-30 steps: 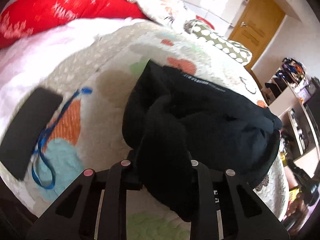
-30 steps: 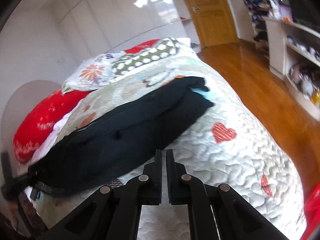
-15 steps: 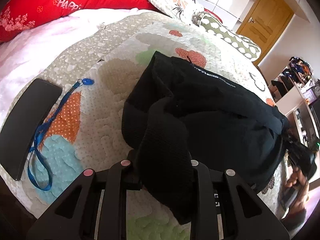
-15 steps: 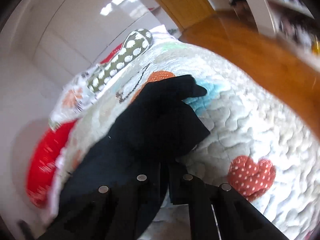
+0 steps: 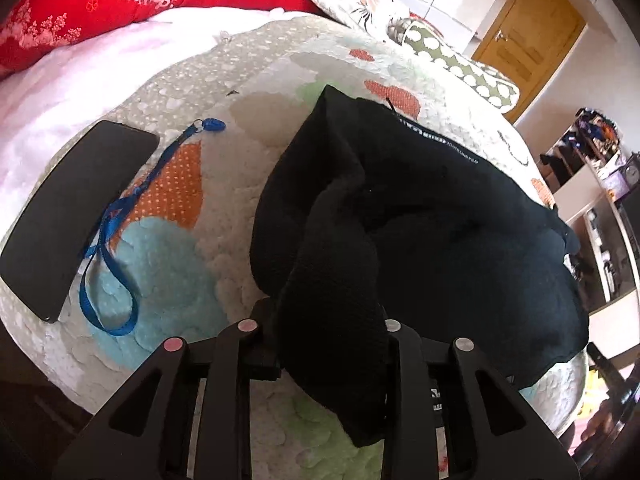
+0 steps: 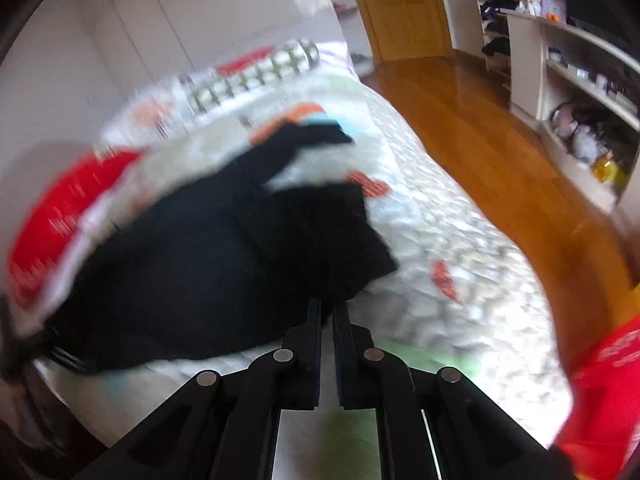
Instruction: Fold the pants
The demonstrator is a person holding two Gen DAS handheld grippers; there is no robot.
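Black pants [image 5: 440, 220] lie bunched lengthwise on the patterned quilt [image 5: 224, 208]. My left gripper [image 5: 324, 320] is shut on a thick fold of the pants at their near end, and cloth hangs down between its fingers. In the blurred right wrist view the pants [image 6: 208, 264] stretch from the lower left toward the far cuffs. My right gripper [image 6: 327, 312] is shut on the pants' near leg edge, its jaws almost touching.
A black phone [image 5: 72, 212] and a blue lanyard [image 5: 112, 248] lie on the quilt left of the pants. Red pillow [image 5: 120, 4] and dotted pillow [image 5: 460, 68] sit at the bed's far side. A wooden floor [image 6: 500, 152], shelves [image 6: 580, 92] and a door [image 6: 400, 8] are to the right.
My right gripper moved in onto the pants' leg end and pulled that edge toward me, shifting the leg cloth. My left gripper kept its hold, and its view drifted slightly.
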